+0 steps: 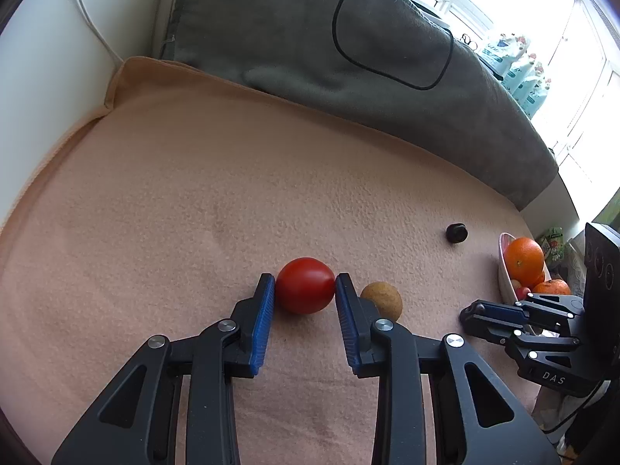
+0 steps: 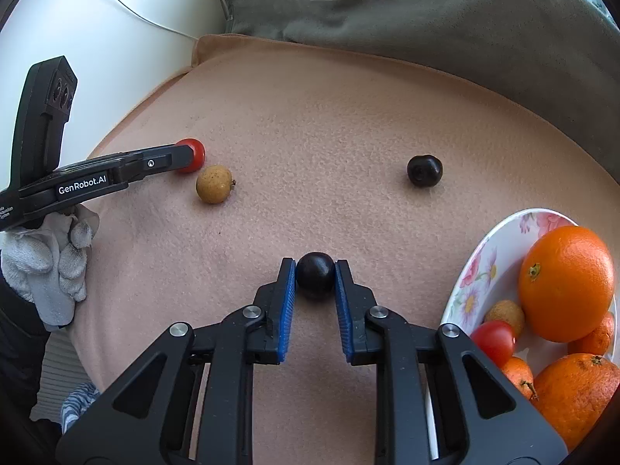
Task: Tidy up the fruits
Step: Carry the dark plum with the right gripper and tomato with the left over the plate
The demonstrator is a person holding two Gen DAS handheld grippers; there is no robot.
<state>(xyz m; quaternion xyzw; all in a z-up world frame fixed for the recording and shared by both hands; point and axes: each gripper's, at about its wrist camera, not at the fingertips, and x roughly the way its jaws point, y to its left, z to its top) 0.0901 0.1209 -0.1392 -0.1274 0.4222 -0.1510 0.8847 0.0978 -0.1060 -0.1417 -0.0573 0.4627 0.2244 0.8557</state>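
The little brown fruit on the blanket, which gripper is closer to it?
Left. The left gripper, shut on the red tomato, sits right beside the brown fruit. The right gripper grips a dark fruit farther away, nearer the plate.

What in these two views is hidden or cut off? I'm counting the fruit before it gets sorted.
- Floral plate, right wrist view: the frame edge cuts its right side; the large orange covers pieces behind.
- Same plate, left wrist view: seen edge-on, lower part behind the right gripper; contents uncountable.
- Red tomato, right wrist view: half behind the left gripper.
- Small dark round fruit: its underside and pad contact are hidden by blue pads.
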